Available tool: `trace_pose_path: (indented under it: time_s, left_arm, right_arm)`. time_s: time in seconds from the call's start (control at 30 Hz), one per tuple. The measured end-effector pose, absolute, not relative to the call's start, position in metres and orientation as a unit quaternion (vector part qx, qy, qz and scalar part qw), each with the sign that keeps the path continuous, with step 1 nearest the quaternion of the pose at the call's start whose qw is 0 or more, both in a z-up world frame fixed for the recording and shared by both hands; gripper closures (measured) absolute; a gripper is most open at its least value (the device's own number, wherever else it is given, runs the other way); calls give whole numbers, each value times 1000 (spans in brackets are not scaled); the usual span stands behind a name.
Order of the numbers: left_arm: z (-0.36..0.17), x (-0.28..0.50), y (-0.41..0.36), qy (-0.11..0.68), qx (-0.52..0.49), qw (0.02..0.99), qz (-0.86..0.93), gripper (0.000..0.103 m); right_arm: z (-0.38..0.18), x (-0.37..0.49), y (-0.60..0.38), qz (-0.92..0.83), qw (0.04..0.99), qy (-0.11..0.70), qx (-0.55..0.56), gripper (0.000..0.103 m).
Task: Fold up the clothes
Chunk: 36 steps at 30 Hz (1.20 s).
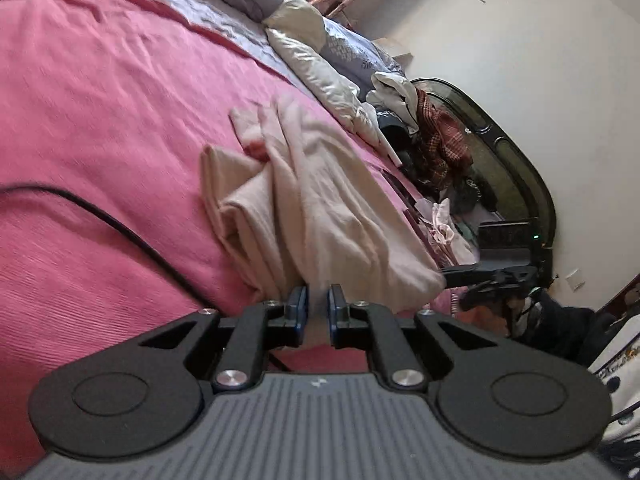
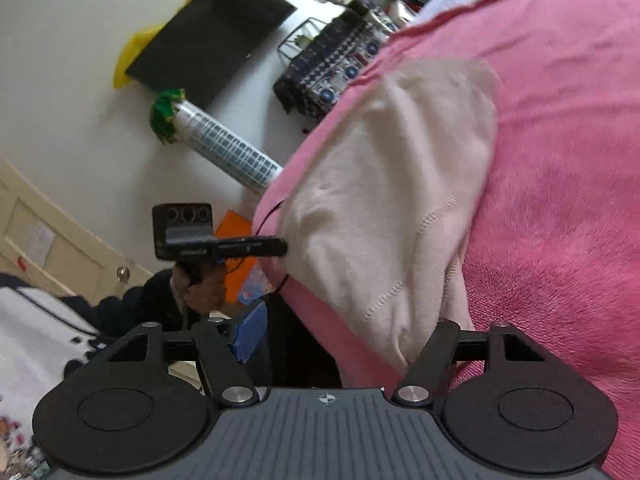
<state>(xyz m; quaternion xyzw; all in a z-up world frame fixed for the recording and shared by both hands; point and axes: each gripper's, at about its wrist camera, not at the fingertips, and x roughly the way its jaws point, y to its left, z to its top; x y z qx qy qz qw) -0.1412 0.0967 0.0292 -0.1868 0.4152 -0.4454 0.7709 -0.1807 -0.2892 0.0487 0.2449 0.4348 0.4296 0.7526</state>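
Right now a soft cream cloth garment (image 1: 316, 200) lies crumpled on the bed, on top of a pink ribbed bedspread (image 1: 100, 128). It sits near the edge of the bed, with folds and bumps all over it. In the right wrist view the same cream garment (image 2: 400, 200) hangs a little over the bed's edge, and its stitched seam shows.

The left tongs (image 1: 318, 312) are narrow and pinch the near edge of the cream garment between their blue pads. The right tongs (image 2: 348, 344) stand wide. The near part of the garment lies between them, but the pads do not press on it. One blue pad (image 2: 250, 336) shows on the left side; the other is hidden behind the cloth.

A thin black cable (image 1: 120, 224) runs across the pink bedspread on the left. Far off on the bed lie a shiny white and grey quilt (image 1: 320, 56) and a heap of mixed clothes (image 1: 432, 136). A dark curved bed board (image 1: 516, 168) stands behind the heap, by a white wall (image 1: 540, 60).
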Motion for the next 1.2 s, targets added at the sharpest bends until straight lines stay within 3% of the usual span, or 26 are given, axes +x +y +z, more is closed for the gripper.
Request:
trace_pose_path:
  time_s: [0.13,0.3,0.33,0.4,0.53,0.6,0.67,0.73,0.77,0.9,1.0,1.2]
  left_arm:
    - [52,-135,125,394,-184,796,-422,94]
    - [66,-117,122,359,-207,811,-413,87]
    - [67,-108,113,352,-210,812,-415,83]
    - [63,-90,87,350,-211,815,-410,65]
    - [33,-40,29,394,-229,810,-370,61]
    - [21,-22,9,422,-226,802,-358,57]
    - [16,-16,-5,430,-215,802,-355,60]
    - [24,-29,-7,399,-196,813,-376,62]
    - [31,-40,-3,377,-188,813,-402,66]
    - [55,-90,17,316,-161,793,-496,66]
    - [67,-126,37,290,-142,783,-531,66]
    - [60,-123,37,323,-137,787,-507,59]
  right_arm:
    - [66,-190,-307,412,769,439,214,16]
    - [69,-184,-334,355,806,412,234,15]
    - [67,-182,-341,341,814,401,245,15]
    - [56,-157,-346,328,813,377,300,15]
    - [26,-98,-334,308,802,352,372,15]
    - [9,-76,-317,296,800,364,374,21]
    - [4,-64,-299,290,803,377,358,48]
    - [15,-71,-290,304,818,362,328,64]
    - [23,-81,-292,313,823,347,322,65]
    - [59,-132,-307,355,837,303,286,66]
    - [82,-166,-311,390,839,299,235,62]
    - [102,-195,-301,400,847,310,162,53]
